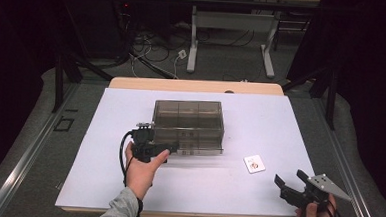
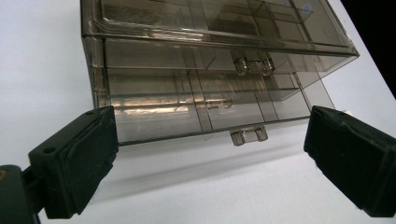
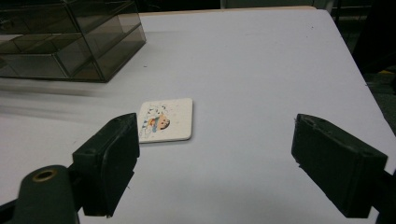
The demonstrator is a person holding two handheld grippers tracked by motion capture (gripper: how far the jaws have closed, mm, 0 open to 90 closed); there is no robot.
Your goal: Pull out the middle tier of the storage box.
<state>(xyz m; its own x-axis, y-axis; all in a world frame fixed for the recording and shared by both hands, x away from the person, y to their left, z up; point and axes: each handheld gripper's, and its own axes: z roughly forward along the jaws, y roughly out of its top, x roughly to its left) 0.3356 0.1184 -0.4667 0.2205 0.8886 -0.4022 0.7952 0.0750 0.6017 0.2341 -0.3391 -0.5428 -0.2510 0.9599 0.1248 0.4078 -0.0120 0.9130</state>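
Here the left hand-held gripper [image 1: 175,147] stands with jaws apart and empty, just in front of the smoky drawer box [image 1: 189,124], perhaps touching its lowest drawer. The right hand-held gripper [image 1: 288,180], jaws also apart, hovers over the bench [image 1: 280,123], the picture tile [image 1: 254,164] ahead to its left.

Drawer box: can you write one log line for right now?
left gripper: open, at drawer box front | right gripper: open, empty | card: flat on table

Drawer box [image 1: 188,124] mid-table [image 1: 256,202] — card [image 1: 254,164] right, nearer the person
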